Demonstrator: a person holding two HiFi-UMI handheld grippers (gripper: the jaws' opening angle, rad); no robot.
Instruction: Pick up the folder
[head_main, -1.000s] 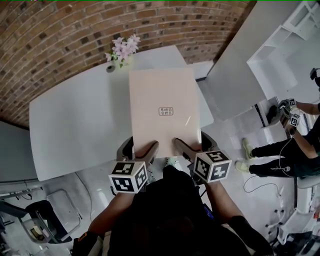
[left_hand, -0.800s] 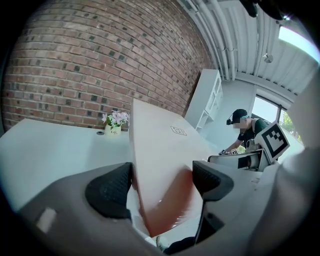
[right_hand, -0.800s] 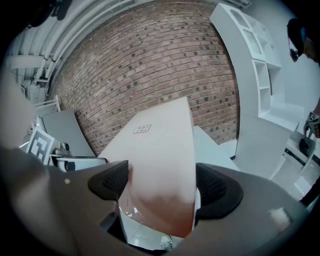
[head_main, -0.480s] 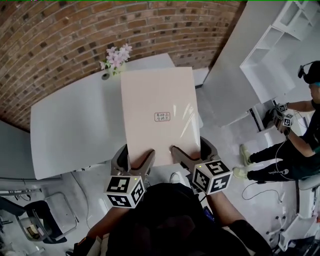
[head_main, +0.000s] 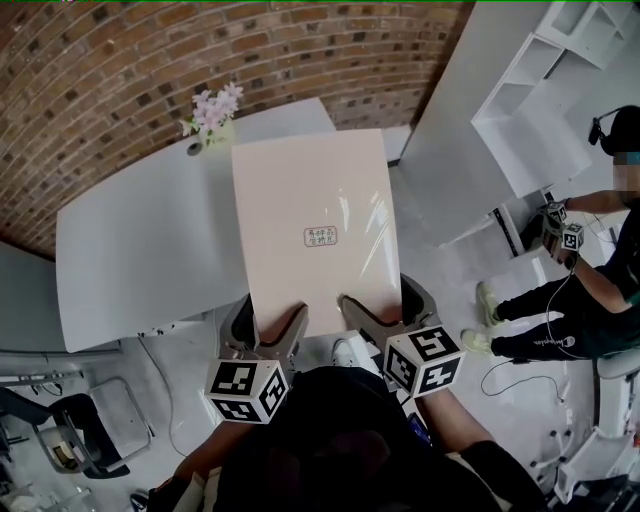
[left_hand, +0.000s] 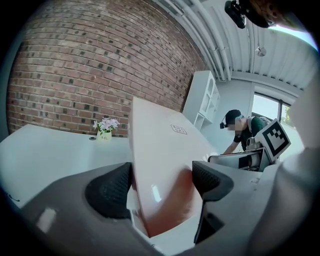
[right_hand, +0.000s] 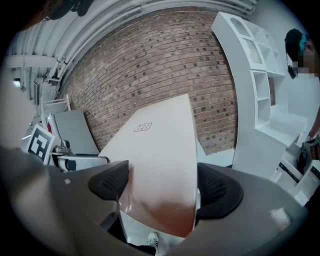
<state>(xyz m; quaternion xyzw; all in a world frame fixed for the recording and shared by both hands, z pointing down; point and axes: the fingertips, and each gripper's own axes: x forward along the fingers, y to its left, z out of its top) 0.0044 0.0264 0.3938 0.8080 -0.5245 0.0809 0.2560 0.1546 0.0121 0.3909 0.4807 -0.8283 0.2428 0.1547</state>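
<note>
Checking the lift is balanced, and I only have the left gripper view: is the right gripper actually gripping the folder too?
Observer: Yes. In the right gripper view the right gripper has the folder clamped between its fingers.
Operator: Where do the two grips sit along the edge?
Observer: The head view shows the left gripper near the left corner and the right one near the right corner of the same short edge.
Operator: Is the far end close to the flowers?
Observer: From above, the flowers stand on the table beyond the folder's far left corner, apart from it.
</note>
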